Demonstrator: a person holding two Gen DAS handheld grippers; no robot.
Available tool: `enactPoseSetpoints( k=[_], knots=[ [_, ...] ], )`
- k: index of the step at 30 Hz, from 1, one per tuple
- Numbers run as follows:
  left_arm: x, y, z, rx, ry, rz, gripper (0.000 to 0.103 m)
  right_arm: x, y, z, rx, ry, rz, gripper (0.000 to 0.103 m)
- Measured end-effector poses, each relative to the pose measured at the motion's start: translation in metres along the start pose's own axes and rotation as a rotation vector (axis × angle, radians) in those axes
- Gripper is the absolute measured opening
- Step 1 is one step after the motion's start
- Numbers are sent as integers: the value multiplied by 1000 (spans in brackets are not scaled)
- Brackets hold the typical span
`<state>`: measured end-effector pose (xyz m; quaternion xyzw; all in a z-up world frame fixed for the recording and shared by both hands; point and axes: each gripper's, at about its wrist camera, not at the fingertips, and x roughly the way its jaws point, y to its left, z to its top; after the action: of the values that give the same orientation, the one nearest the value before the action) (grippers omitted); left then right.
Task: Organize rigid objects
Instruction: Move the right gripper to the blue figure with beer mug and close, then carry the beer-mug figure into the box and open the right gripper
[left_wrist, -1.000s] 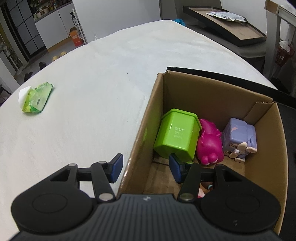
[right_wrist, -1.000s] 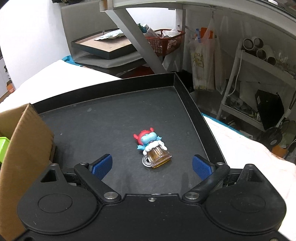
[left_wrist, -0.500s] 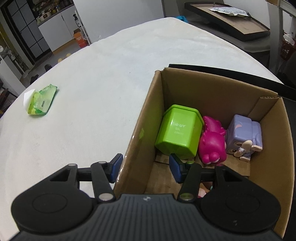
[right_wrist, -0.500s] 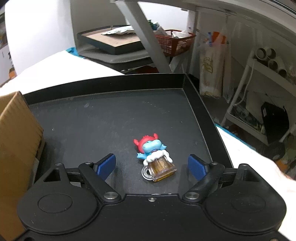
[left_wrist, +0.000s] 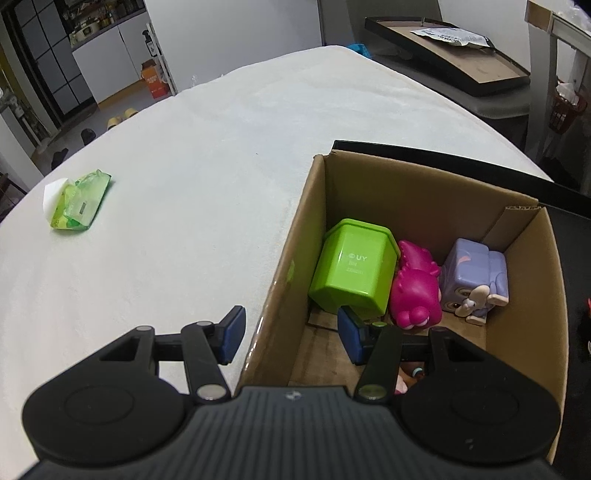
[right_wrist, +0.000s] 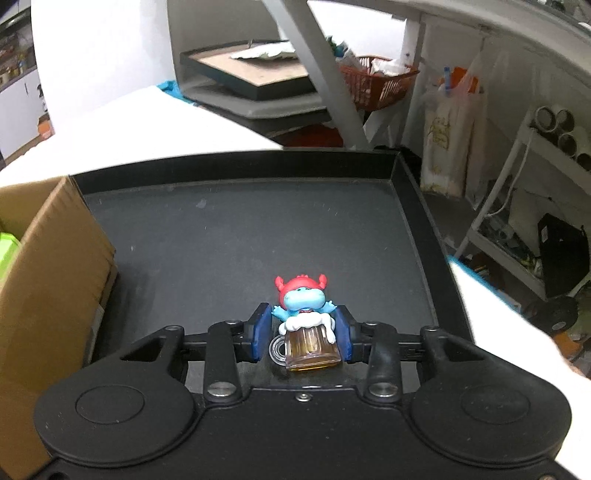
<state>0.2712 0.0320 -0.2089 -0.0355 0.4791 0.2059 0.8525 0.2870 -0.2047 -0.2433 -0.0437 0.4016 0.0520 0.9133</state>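
Meanwhile right gripper (right_wrist: 301, 334) fingers clamp the figurine (right_wrist: 303, 325) on the black tray (right_wrist: 236, 236); left gripper (left_wrist: 290, 334) fingers wide

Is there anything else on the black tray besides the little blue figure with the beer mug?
No: in the right wrist view the black tray holds only the blue figure, between the right gripper pads.

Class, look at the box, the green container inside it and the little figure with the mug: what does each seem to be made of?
Box: brown corrugated cardboard, matte; the fluted edge shows at a torn flap. Green container: probably moulded plastic, smooth and slightly glossy, with raised lettering. Figure: likely hard plastic or resin; the mug part is clear and amber, letting light through.
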Motion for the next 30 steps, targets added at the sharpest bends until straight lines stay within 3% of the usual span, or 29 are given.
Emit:
enactPoseSetpoints(
  k=[18,30],
  knots=[
    [-5,22,1,-47,8,-70,53,-63,26,22,-24,-63,24,36],
    [-7,41,-5,-106,16,-157,44,-88,63,32,-76,-84,71,36]
  ],
)
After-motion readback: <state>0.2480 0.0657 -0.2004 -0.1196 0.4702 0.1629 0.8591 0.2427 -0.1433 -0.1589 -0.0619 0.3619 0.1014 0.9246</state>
